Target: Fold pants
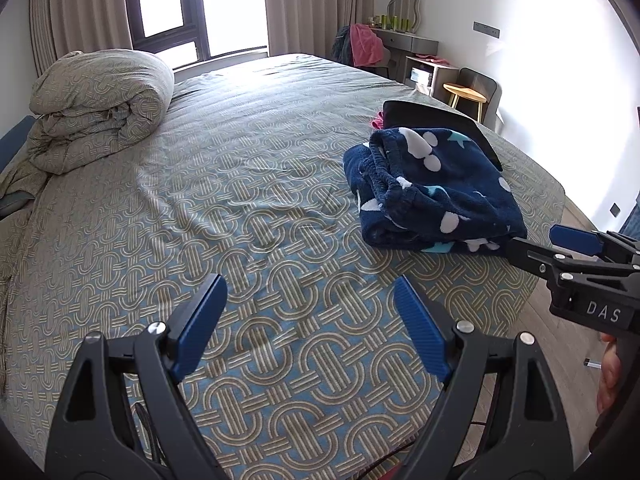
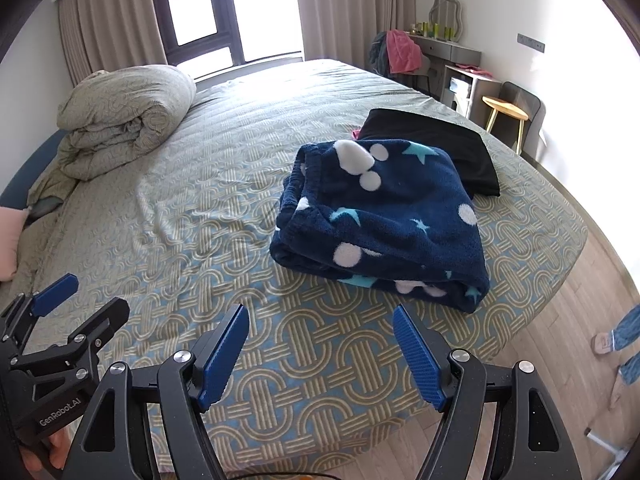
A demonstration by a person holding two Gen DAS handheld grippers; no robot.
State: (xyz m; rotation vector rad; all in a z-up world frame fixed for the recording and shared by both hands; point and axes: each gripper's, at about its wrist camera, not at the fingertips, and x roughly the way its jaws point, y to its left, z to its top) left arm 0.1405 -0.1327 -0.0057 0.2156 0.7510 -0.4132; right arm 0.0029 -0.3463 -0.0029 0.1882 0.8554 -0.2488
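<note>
Navy fleece pants (image 1: 434, 194) (image 2: 380, 216) with white dots and teal stars lie folded into a thick bundle on the right part of the bed. My left gripper (image 1: 310, 292) hovers open over bare bedspread, left of and nearer than the bundle, nothing between its blue pads. My right gripper (image 2: 320, 320) is open too, held just in front of the bundle's near edge without touching it. Each gripper shows in the other's view: the right gripper (image 1: 536, 240) at the right edge, the left gripper (image 2: 92, 292) at the lower left.
A folded black garment (image 2: 436, 140) lies behind the pants, something pink peeking out beside it. A rolled duvet (image 1: 100, 108) sits at the bed's far left. The patterned bedspread (image 1: 240, 184) covers the bed; wooden floor (image 2: 560, 340), a yellow stool (image 2: 505, 114) and a dressing table lie to the right.
</note>
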